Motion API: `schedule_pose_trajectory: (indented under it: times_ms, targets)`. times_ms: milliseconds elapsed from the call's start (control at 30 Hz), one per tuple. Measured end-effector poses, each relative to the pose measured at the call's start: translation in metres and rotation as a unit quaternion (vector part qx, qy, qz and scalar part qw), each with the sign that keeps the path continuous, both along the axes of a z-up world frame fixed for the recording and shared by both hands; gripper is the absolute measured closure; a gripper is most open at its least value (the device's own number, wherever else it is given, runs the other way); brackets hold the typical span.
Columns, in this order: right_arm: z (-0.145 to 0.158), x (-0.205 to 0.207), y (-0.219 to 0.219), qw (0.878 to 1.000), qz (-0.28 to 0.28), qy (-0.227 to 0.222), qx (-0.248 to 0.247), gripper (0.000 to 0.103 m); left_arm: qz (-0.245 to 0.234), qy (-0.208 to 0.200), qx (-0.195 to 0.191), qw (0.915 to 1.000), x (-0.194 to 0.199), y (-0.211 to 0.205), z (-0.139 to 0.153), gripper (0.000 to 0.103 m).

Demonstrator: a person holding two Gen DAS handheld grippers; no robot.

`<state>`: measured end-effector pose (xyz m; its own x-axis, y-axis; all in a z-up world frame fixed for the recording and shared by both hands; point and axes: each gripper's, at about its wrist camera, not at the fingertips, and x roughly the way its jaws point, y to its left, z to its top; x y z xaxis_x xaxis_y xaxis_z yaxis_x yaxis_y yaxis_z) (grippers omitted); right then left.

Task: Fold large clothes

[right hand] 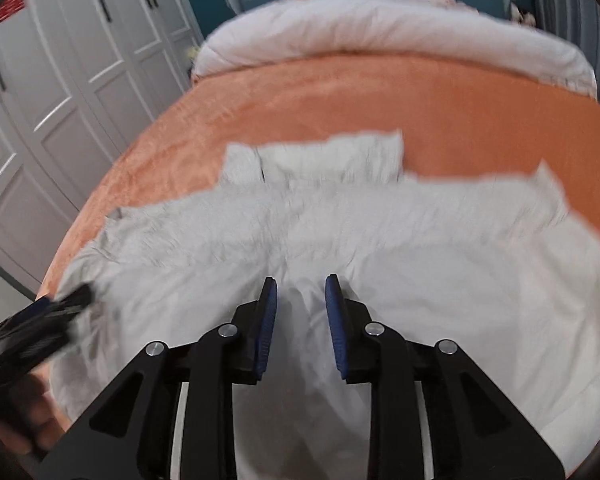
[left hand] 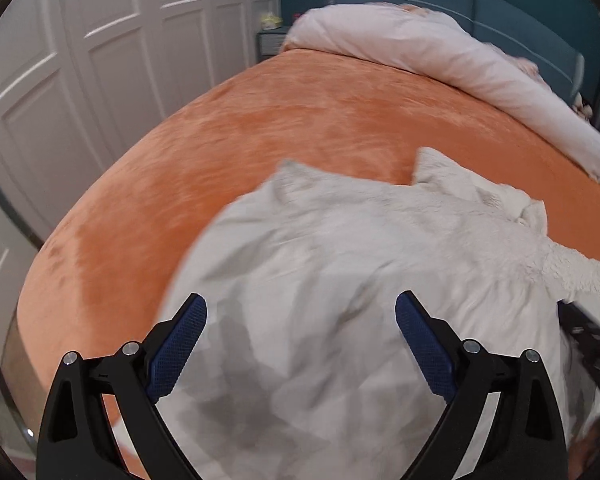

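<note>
White fleecy garment [right hand: 340, 240] lies rumpled on the bed's orange plush cover [left hand: 300, 120], and I see my left gripper [left hand: 300, 304] with jaws wide apart and my right gripper [right hand: 301, 284] with jaws narrowly apart, both above it and holding nothing.

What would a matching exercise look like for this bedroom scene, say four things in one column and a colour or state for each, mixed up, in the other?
Column one:
1. left gripper
2. bedspread
3. garment
4. wardrobe doors

Column two:
A. orange, covering the bed
B. pale grey-white, spread out and rumpled
C. white, panelled, beside the bed
D. jaws wide apart over the fabric, nothing between the pads

Pairs: 1-D, 2-A, 3-B, 4-C
</note>
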<state>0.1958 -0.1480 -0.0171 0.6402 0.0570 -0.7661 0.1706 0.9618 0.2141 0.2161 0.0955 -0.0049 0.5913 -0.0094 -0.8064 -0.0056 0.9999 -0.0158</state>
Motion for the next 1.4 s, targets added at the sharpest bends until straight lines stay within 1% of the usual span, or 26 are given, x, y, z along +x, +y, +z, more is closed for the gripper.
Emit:
schedule_pose_trajectory:
  times_ms: [100, 167, 200, 267, 300, 367, 400, 433, 533, 600, 700, 767, 800, 833, 900, 1000, 1067, 1100, 1133, 1167, 1200, 1233, 1267, 1300, 1333, 1400]
  targets:
    - [-0.015, -0.001, 0.004, 1.000, -0.007, -0.005, -0.007, 0.078, 0.036, 0.012, -0.015, 0.9992, -0.010, 0.043, -0.006, 0.009]
    - [-0.021, 0.001, 0.004, 1.000, -0.009, -0.004, -0.004, 0.079, 0.061, 0.025, -0.020, 0.9976, -0.015, 0.067, -0.017, 0.009]
    - [-0.025, 0.003, 0.002, 1.000, -0.010, -0.004, 0.000, 0.079, 0.075, 0.037, -0.032, 0.9960, -0.017, 0.082, -0.027, 0.009]
    - [-0.032, 0.007, 0.001, 1.000, -0.008, -0.005, 0.000, 0.079, 0.086, 0.056, -0.071, 0.9922, -0.019, 0.098, -0.043, 0.009]
    - [-0.033, 0.008, 0.002, 1.000, -0.007, -0.006, -0.003, 0.079, 0.090, 0.067, -0.106, 0.9881, -0.021, 0.106, -0.053, 0.009]
    - [-0.037, 0.009, 0.006, 1.000, -0.005, -0.010, -0.021, 0.079, 0.095, 0.074, -0.154, 0.9808, -0.024, 0.113, -0.064, 0.007]
    - [-0.038, 0.008, 0.007, 1.000, -0.005, -0.012, -0.027, 0.079, 0.097, 0.067, -0.167, 0.9789, -0.026, 0.114, -0.068, 0.005]
    - [-0.039, 0.008, 0.009, 0.999, -0.004, -0.015, -0.034, 0.079, 0.095, 0.058, -0.166, 0.9799, -0.027, 0.112, -0.070, 0.005]
    - [-0.041, 0.006, 0.011, 0.999, -0.004, -0.024, -0.039, 0.079, 0.076, 0.032, -0.142, 0.9865, -0.027, 0.098, -0.074, 0.005]
    - [-0.043, 0.006, 0.010, 0.999, -0.003, -0.030, -0.038, 0.079, 0.074, 0.021, -0.132, 0.9883, -0.025, 0.091, -0.075, 0.005]
    - [-0.045, 0.006, 0.010, 0.998, -0.001, -0.037, -0.043, 0.079, 0.071, 0.010, -0.133, 0.9885, -0.024, 0.090, -0.079, 0.005]
    - [-0.045, 0.006, 0.010, 0.998, -0.001, -0.039, -0.043, 0.079, 0.068, 0.011, -0.133, 0.9887, -0.023, 0.092, -0.078, 0.005]
    - [-0.043, 0.006, 0.010, 0.998, -0.001, -0.038, -0.042, 0.079, 0.068, 0.016, -0.141, 0.9875, -0.023, 0.095, -0.074, 0.007]
    - [-0.039, 0.006, 0.009, 0.999, -0.002, -0.034, -0.038, 0.079, 0.070, 0.021, -0.150, 0.9860, -0.019, 0.100, -0.072, 0.011]
    - [-0.021, -0.004, 0.003, 0.999, -0.003, -0.035, -0.001, 0.077, 0.075, 0.024, -0.187, 0.9793, -0.021, 0.115, -0.059, 0.012]
    - [0.001, -0.026, 0.000, 0.998, 0.000, -0.055, 0.032, 0.080, 0.084, 0.019, -0.223, 0.9710, -0.031, 0.140, -0.044, 0.010]
    - [0.008, -0.036, 0.005, 0.998, 0.018, -0.054, 0.043, 0.086, 0.089, 0.036, -0.251, 0.9632, -0.036, 0.152, -0.049, 0.010]
    - [0.006, -0.035, 0.009, 0.998, 0.027, -0.043, 0.045, 0.087, 0.093, 0.054, -0.268, 0.9575, -0.039, 0.155, -0.058, 0.010]
    - [0.002, -0.033, 0.013, 0.998, 0.034, -0.033, 0.044, 0.090, 0.096, 0.067, -0.276, 0.9540, -0.041, 0.156, -0.065, 0.010]
    - [-0.005, -0.030, 0.016, 0.998, 0.037, -0.021, 0.040, 0.092, 0.096, 0.070, -0.280, 0.9525, -0.045, 0.154, -0.070, 0.010]
    - [-0.012, -0.027, 0.019, 0.998, 0.040, -0.013, 0.038, 0.092, 0.087, 0.058, -0.267, 0.9578, -0.049, 0.148, -0.067, 0.010]
    - [-0.020, -0.024, 0.021, 0.998, 0.042, -0.007, 0.040, 0.093, 0.075, 0.057, -0.261, 0.9608, -0.051, 0.141, -0.066, 0.010]
    - [-0.024, -0.023, 0.021, 0.998, 0.041, -0.007, 0.040, 0.094, 0.060, 0.062, -0.268, 0.9595, -0.052, 0.134, -0.066, 0.010]
    - [-0.028, -0.021, 0.022, 0.998, 0.041, -0.007, 0.039, 0.095, 0.053, 0.071, -0.282, 0.9552, -0.053, 0.127, -0.069, 0.007]
    - [-0.031, -0.020, 0.023, 0.998, 0.041, -0.005, 0.037, 0.095, 0.055, 0.071, -0.277, 0.9568, -0.053, 0.121, -0.071, 0.006]
    - [-0.036, -0.018, 0.024, 0.998, 0.042, -0.003, 0.038, 0.096, 0.051, 0.064, -0.243, 0.9665, -0.049, 0.109, -0.072, 0.006]
